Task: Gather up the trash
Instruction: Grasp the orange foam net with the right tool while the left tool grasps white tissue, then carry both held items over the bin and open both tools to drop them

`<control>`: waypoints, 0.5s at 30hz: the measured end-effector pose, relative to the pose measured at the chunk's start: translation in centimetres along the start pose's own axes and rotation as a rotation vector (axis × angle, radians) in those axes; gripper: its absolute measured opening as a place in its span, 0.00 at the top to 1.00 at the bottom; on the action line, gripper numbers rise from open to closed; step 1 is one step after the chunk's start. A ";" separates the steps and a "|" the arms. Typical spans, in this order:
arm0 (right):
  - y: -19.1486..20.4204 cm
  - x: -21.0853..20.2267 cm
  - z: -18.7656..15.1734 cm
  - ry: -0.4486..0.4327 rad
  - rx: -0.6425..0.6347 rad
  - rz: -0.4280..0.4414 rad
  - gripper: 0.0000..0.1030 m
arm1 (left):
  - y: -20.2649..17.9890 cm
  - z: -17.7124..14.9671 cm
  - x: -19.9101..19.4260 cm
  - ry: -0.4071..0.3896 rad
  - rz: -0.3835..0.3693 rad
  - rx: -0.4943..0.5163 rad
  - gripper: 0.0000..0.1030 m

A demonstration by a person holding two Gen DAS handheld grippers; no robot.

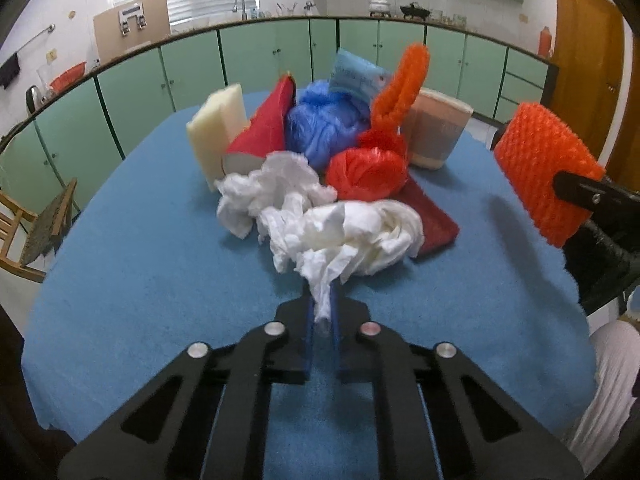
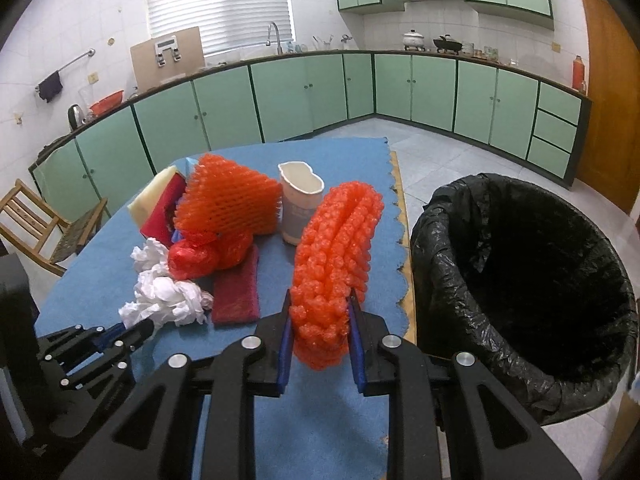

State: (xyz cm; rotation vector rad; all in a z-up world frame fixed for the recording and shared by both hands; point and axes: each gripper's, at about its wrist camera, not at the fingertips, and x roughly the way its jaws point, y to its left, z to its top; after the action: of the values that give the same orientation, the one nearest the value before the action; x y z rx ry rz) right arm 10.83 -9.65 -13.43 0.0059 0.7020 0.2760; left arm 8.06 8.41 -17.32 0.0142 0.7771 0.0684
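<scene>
My left gripper (image 1: 323, 312) is shut on a corner of the crumpled white tissue (image 1: 340, 236), which lies at the near edge of the trash pile on the blue table cover (image 1: 140, 280). The right wrist view shows the same grip low on the left, left gripper (image 2: 148, 326) on the tissue (image 2: 172, 300). My right gripper (image 2: 320, 320) is shut on an orange foam net (image 2: 336, 240), held above the table's right side beside the black-lined bin (image 2: 432, 240). In the left wrist view that net (image 1: 544, 172) hangs at the far right.
The pile holds a second orange net (image 1: 402, 84), a red plastic bag (image 1: 368, 172), a blue plastic bag (image 1: 324, 124), a paper cup (image 1: 436, 128), a dark red pad (image 1: 432, 220), a cream foam block (image 1: 218, 128) and a red wedge (image 1: 264, 128). A wooden chair (image 2: 36, 220) stands left.
</scene>
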 end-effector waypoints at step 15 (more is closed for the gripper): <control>-0.9 -4.1 2.2 -0.092 0.012 -0.001 0.77 | -1.5 4.0 -6.6 -0.163 -0.118 -0.009 0.97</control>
State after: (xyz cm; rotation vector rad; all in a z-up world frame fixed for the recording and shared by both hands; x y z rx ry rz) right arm 9.47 -11.41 -9.27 0.0289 0.6126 0.2690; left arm 6.29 6.51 -9.94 -0.0346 0.6137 -0.0414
